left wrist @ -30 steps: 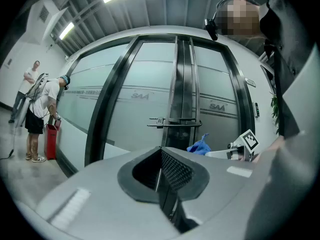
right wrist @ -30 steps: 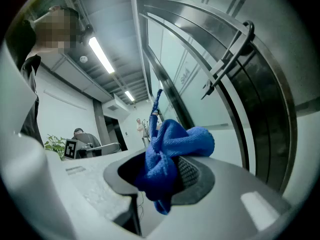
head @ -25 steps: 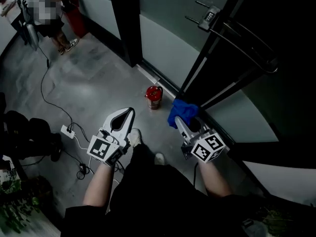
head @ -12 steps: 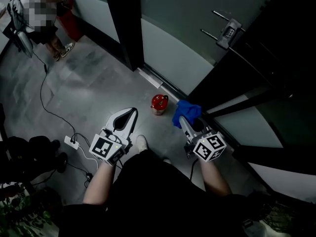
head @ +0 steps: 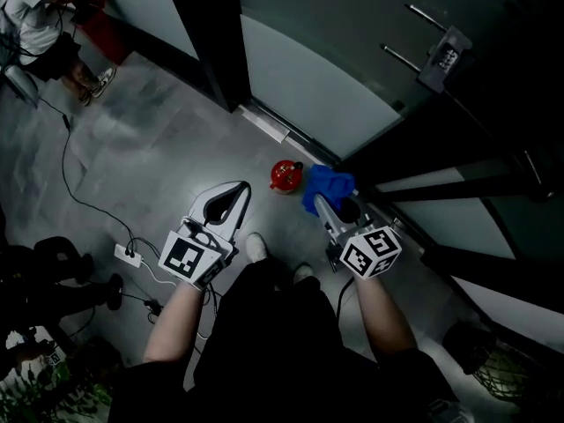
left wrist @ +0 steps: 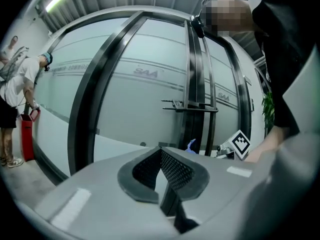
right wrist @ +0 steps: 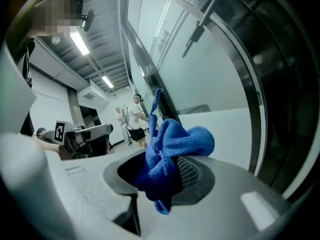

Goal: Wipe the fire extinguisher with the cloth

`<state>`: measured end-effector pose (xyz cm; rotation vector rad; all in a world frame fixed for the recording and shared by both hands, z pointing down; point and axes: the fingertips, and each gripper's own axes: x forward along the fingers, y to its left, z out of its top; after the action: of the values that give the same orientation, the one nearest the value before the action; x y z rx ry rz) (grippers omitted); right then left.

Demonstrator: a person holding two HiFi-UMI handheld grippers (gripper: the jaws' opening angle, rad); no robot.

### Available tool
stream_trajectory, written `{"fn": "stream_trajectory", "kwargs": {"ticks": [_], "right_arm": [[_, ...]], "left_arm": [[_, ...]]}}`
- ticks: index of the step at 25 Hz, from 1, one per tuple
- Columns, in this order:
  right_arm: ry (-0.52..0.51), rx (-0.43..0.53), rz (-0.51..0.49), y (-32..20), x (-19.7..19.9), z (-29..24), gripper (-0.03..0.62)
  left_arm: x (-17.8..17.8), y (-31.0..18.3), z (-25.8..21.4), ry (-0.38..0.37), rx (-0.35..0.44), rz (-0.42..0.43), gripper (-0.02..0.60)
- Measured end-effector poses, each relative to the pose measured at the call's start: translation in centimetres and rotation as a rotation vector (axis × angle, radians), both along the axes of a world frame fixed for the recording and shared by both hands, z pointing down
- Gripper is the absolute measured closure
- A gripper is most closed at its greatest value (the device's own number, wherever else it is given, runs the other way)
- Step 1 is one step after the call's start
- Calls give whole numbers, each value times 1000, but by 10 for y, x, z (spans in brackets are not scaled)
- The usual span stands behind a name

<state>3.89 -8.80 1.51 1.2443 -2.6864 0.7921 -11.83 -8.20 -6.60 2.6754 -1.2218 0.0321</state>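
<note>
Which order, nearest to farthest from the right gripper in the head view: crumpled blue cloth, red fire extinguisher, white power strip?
1. Crumpled blue cloth, held by the right gripper.
2. Red fire extinguisher, just left, on floor.
3. White power strip, far left.

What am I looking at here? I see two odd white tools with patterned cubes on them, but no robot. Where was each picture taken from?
There is no robot. A person holds a hand-held gripper in each hand. One picture comes from a camera on the person's head, looking steeply down at their own arms and the grey floor. The other two come from cameras riding on the tools, each looking along its own two jaws.

The left hand-held gripper has its jaws together with nothing between them. The right hand-held gripper is shut on a blue cloth.

On the floor ahead, beside the glass door, stands a small red fire extinguisher, the thing the cloth is meant to wipe. A power strip with cables lies to the left.
</note>
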Motion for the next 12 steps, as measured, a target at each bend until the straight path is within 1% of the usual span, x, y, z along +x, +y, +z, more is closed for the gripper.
{"fn": "stream_trajectory", "kwargs": {"ticks": [3, 5, 8, 12], "right_arm": [[47, -50, -5, -7, 13, 54, 459], [68, -57, -17, -10, 21, 92, 459], [88, -54, -32, -17, 33, 158, 459], [148, -41, -47, -30, 39, 267, 459]], "left_arm": [[4, -1, 43, 11, -16, -5, 575], [5, -4, 82, 18, -18, -8, 575], [12, -8, 144, 21, 9, 7, 575], [15, -6, 243, -15, 43, 32, 575]]}}
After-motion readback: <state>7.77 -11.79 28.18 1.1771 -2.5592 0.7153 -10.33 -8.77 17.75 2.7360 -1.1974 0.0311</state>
